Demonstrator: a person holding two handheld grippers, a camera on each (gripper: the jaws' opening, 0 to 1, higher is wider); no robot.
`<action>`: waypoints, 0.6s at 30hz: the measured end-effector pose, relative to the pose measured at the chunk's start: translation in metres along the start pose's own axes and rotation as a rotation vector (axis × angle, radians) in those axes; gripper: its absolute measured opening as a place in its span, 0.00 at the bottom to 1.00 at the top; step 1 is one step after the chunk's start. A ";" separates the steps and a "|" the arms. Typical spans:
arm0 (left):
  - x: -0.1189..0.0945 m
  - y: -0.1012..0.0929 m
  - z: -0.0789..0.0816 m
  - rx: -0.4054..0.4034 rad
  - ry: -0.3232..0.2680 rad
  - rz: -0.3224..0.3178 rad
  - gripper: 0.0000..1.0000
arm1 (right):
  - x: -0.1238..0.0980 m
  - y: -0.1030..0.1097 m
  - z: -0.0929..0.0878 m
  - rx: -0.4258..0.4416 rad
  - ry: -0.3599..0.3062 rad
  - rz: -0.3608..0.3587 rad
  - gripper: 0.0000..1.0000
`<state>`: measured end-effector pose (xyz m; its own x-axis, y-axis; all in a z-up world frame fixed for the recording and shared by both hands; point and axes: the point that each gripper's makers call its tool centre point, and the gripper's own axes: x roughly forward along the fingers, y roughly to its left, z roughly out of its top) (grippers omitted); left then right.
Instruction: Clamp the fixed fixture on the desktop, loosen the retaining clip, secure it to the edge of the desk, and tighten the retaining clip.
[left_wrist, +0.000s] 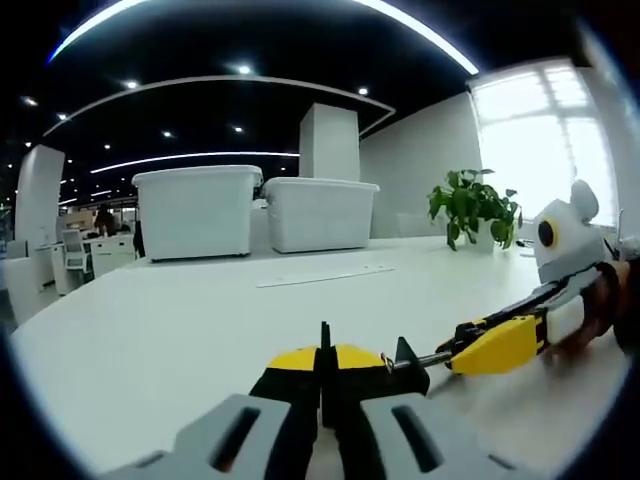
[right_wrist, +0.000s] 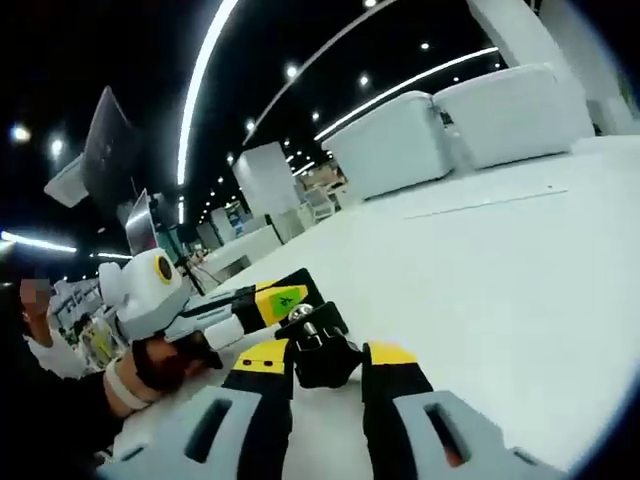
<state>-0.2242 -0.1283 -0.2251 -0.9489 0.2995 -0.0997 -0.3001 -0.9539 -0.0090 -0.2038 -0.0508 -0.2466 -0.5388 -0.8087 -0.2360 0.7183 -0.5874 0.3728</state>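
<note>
Left gripper view: the left gripper (left_wrist: 322, 385) has its jaws drawn narrow, pressed together on a thin black upright part of the clamp (left_wrist: 400, 362) that lies on the white desk (left_wrist: 180, 330). From that part a short metal screw runs right to the right gripper (left_wrist: 497, 345), whose yellow-tipped jaws meet it; a hand (left_wrist: 600, 305) holds that tool near the desk's right side. Further out stand two white storage bins (left_wrist: 255, 212), a thin strip (left_wrist: 325, 276) lying flat before them, and a potted plant (left_wrist: 473, 208) beside a bright window (left_wrist: 545, 150).

Right gripper view: the right gripper (right_wrist: 328, 368) has its jaws narrow around the clamp's black knob (right_wrist: 318, 345), gripping it just above the desk. The left gripper (right_wrist: 262, 303) comes in from the left, touching the clamp, with a gloved hand (right_wrist: 160, 365) behind it. The two bins (right_wrist: 470, 125) stand well apart across open desk.
</note>
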 end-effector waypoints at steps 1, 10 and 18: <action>0.000 0.000 0.000 -0.002 0.001 0.000 0.04 | 0.000 0.001 0.001 -0.020 -0.005 0.002 0.25; -0.001 0.000 0.000 -0.002 0.000 0.001 0.04 | -0.001 0.008 0.007 -0.496 -0.035 -0.006 0.24; 0.000 0.000 -0.001 -0.004 0.001 0.004 0.04 | 0.000 0.014 0.006 -0.952 -0.057 -0.065 0.24</action>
<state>-0.2239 -0.1288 -0.2256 -0.9500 0.2957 -0.1003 -0.2960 -0.9551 -0.0127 -0.1960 -0.0592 -0.2360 -0.5926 -0.7857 -0.1774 0.7295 -0.4302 -0.5317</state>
